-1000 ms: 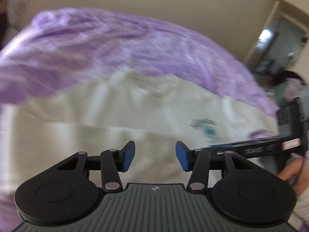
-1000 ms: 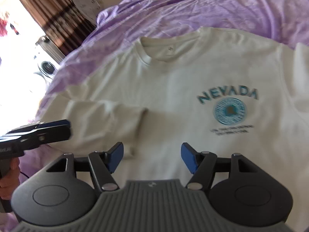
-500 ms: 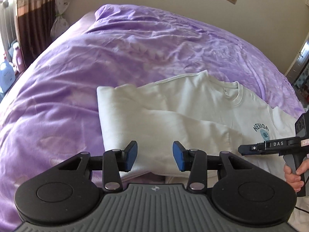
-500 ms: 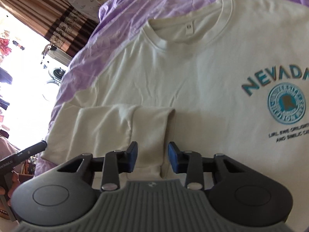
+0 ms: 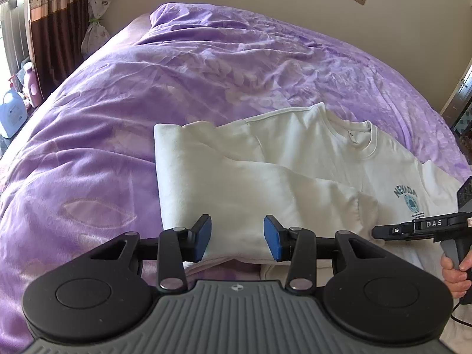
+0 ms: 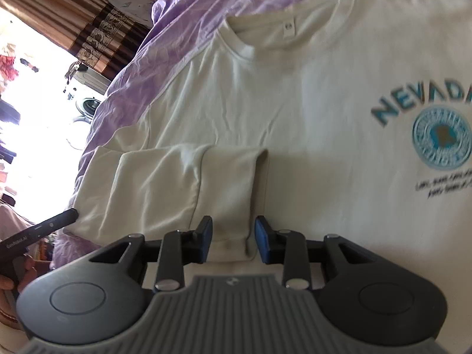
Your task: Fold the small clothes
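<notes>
Cream sweatshirt (image 5: 295, 159) with a teal NEVADA print (image 6: 421, 97) lies face up on a purple bedspread (image 5: 147, 88), one sleeve (image 6: 165, 188) folded across its chest. Left gripper (image 5: 237, 237) hangs over the folded side edge of the garment, its blue pads apart with the cloth's lower edge showing between them but not pinched. Right gripper (image 6: 233, 239) sits low over the sleeve's cuff (image 6: 230, 230); its jaws are closing with the cuff between them, a gap still showing on both sides of it. Brown patterned curtains (image 5: 50, 29) hang by a bright window beyond the bed.
</notes>
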The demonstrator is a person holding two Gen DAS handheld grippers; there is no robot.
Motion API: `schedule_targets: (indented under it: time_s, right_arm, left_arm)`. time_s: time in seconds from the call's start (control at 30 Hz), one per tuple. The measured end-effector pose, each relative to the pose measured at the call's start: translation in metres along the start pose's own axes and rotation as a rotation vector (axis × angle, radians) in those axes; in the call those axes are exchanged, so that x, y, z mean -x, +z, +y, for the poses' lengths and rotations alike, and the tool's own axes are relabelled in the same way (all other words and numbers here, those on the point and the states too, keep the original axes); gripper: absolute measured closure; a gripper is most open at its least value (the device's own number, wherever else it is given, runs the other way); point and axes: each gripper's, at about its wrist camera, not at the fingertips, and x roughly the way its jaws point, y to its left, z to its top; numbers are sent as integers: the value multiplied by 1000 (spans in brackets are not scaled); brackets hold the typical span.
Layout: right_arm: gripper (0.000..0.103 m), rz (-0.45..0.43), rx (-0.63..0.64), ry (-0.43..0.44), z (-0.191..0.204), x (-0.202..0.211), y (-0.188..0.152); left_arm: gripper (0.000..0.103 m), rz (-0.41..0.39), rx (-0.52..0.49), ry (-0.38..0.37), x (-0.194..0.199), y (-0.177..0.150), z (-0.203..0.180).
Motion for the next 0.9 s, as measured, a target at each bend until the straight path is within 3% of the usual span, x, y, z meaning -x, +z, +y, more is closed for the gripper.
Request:
schedule_targets:
  time_s: [0.03, 0.07, 0.27, 0.33, 0.47, 0.57, 0.67, 0.7, 0.9]
  right_arm:
    - [83, -2, -4, 2, -1, 0, -2]
    - [102, -9, -4, 4, -1, 2, -3]
    - [103, -89, 95, 38, 19, 41, -2]
    - [103, -54, 113, 0, 21, 43, -3]
    - [102, 56, 72, -30, 4, 19, -19]
    - [95, 64, 39, -20, -2, 18, -22]
    - [58, 25, 31, -25, 1, 32, -16]
    - [54, 5, 27, -20, 1, 37, -12]
    - [58, 32, -92, 27, -17, 16, 2]
  left_arm:
    - [54, 3, -1, 5, -1, 0, 0]
    - [54, 5, -2, 7, -1, 0, 0]
    - [55, 11, -24, 27, -3, 0, -2]
    - [61, 39, -33, 60, -9, 0, -3]
    - [61, 60, -35, 70, -13, -2, -1]
    - [61, 54, -34, 69, -8, -1, 0]
    - [61, 16, -23, 52, 1, 3, 2]
    - [61, 3, -18, 48, 4, 6, 2]
    - [61, -36, 19, 59, 12, 19, 9]
